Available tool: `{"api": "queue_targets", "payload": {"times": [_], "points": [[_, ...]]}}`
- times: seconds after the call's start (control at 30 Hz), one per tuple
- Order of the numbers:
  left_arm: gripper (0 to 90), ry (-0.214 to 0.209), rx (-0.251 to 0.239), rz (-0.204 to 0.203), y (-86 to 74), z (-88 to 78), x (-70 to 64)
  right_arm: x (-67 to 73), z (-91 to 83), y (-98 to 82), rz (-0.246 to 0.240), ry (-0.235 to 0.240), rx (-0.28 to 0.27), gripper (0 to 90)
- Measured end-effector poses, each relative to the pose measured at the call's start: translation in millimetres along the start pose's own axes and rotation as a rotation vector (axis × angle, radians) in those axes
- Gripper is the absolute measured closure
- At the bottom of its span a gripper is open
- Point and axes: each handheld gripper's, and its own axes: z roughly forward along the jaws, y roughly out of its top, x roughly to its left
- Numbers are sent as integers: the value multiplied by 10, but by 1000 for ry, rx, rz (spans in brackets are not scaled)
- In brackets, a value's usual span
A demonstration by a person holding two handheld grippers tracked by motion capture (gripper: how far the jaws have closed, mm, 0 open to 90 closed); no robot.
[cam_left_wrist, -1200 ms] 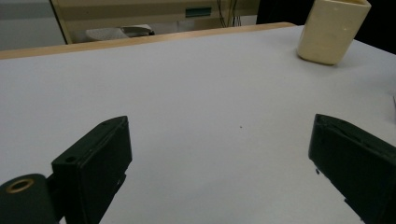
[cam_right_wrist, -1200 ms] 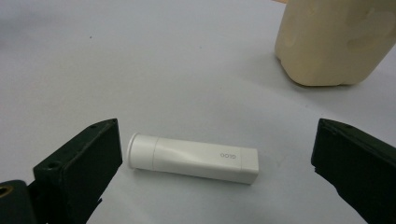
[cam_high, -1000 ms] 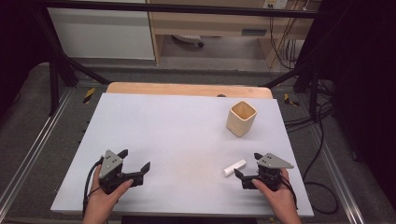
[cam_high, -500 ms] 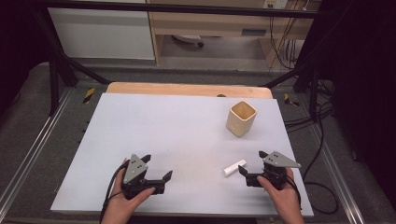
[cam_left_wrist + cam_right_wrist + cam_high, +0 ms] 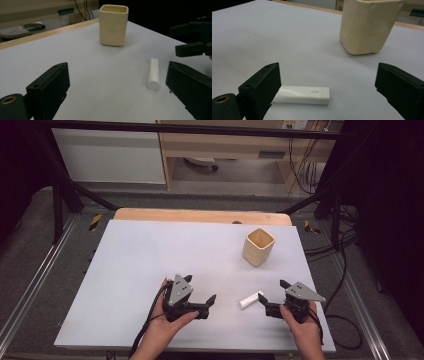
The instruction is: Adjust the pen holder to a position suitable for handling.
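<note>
Since the earlier frame, your left gripper (image 5: pixel 212 299) has travelled across the table (image 5: pixel 140 255) toward the middle, and now it sits near the white stick (image 5: pixel 250 299), on its left side. Your right gripper (image 5: pixel 261 298) has almost not moved; it is at the right side of the stick, and its jaws have just been closing a little, but they are wide apart and nothing is pressed between them.

From the high view, the stick lies flat on the table between your two grippers, near the front edge, a bit closer to the right one. It is not touched by any jaw. In the right gripper view, the stick (image 5: pixel 303 95) lies across, in front of the left jaw, with one end just beside that jaw; whether it touches the jaw I cannot tell. The right jaw is well apart from it.

In the left gripper view, your left gripper has its jaws wide too, with nothing between them. The stick (image 5: pixel 153 73) is there toward the right jaw, pointing away from the camera, and your other gripper (image 5: pixel 192 37) shows behind it at the right edge.

The beige cup (image 5: pixel 259 247) stands upright farther back on the table, well apart from the stick and both grippers.
</note>
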Motion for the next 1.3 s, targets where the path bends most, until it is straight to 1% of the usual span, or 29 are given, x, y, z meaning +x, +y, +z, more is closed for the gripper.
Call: {"api": "queue_targets", "payload": {"times": [0.1, 0.13, 0.17, 0.2, 0.23, 0.27, 0.3, 0.33, 0.43, 0.47, 0.57, 0.6, 0.67, 0.7, 0.77, 0.93, 1.03, 1.23, 1.3], "points": [[57, -7, 11, 9, 49, 116, -27, 40, 27, -35, -7, 8, 16, 61], [58, -7, 11, 9, 49, 116, -27, 46, 33, -43, -7, 7, 21, 59], [58, -16, 16, 12, 79, 172, -46, 46, 38, -49, -6, 6, 24, 59], [59, -16, 16, 12, 79, 172, -46, 46, 38, -49, -6, 6, 24, 59], [60, -23, 21, 16, 114, 240, -70, 30, 36, -60, 5, 1, 25, 58], [60, -23, 21, 16, 114, 240, -70, 30, 36, -60, 5, 1, 25, 58], [60, -26, 27, 22, 128, 270, -80, 5, 18, -75, 18, -4, 28, 58], [62, -31, 48, 21, 144, 330, -103, -8, 5, -84, 23, -9, 30, 58], [64, -37, 58, 15, 149, 372, -126, -32, -33, -94, 31, -18, 30, 57], [64, -43, 76, 15, 152, 412, -158, -53, -64, -97, 36, -26, 26, 56], [63, -43, 97, 29, 152, 457, -204, -72, -89, -95, 46, -29, 20, 56], [63, -43, 97, 29, 152, 457, -204, -72, -89, -95, 46, -29, 20, 56], [63, -47, 118, 39, 158, 511, -239, -94, -84, -100, 48, -32, 21, 56], [63, -47, 118, 39, 158, 511, -239, -101, -85, -101, 50, -34, 22, 56], [65, -52, 130, 52, 166, 564, -284, -111, -88, -103, 51, -36, 23, 54], [66, -62, 143, 64, 167, 621, -350, -150, -103, -115, 29, -55, 22, 49], [66, -69, 153, 71, 165, 642, -383, -163, -103, -119, 37, -60, 22, 49], [66, -74, 160, 80, 178, 661, -421, -164, -100, -126, 37, -63, 25, 48], [66, -74, 178, 85, 174, 691, -443, -175, -98, -129, 40, -65, 31, 48]]}}
